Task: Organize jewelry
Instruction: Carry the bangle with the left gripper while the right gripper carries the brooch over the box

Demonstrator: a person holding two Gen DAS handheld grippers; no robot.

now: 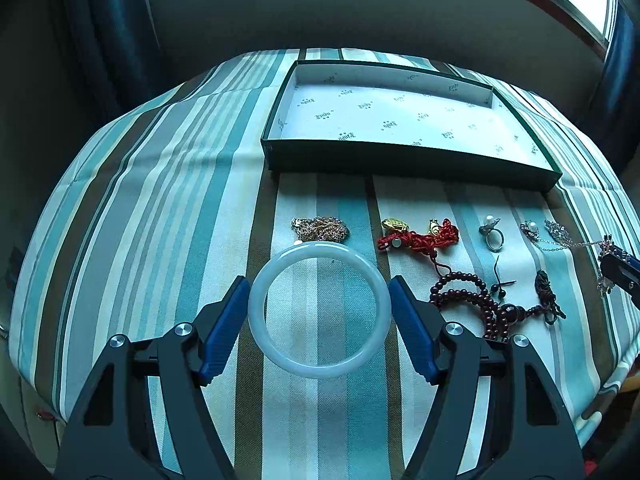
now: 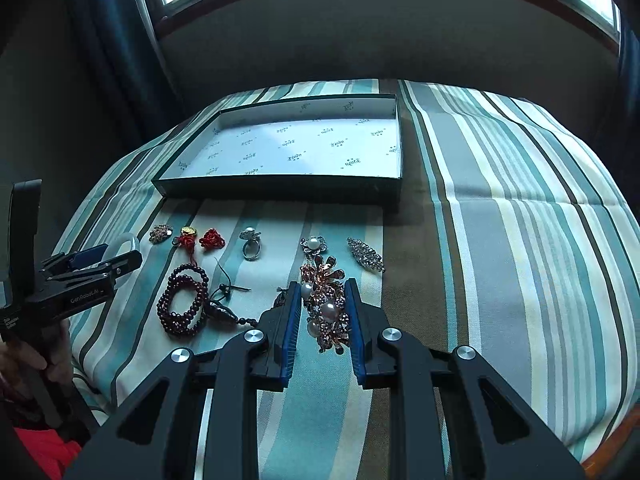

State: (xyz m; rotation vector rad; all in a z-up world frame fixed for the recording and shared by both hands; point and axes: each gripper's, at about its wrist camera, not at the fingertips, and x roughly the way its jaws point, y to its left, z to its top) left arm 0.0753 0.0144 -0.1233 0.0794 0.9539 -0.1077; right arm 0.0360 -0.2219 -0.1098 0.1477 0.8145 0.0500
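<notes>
Both grippers closed in on jewelry, green box waiting behind.

Left gripper (image 1: 319,312) spread wide, blue pads touching either side of pale white jade bangle (image 1: 319,309); right gripper (image 2: 323,308) narrowed around rose-gold pearl floral brooch (image 2: 326,308), firm hold uncertain. Both flat on striped worktop (image 1: 160,200), presumably bound for shallow paper-lined box (image 2: 280,192).

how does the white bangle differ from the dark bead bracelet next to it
The white bangle is one smooth, pale, rigid ring; the dark bead bracelet is a string of small maroon beads coiled in loops with a tassel. The bangle sits between the left gripper fingers; the bracelet lies apart from either gripper. Both rest on the striped cloth, outside the box.
</notes>
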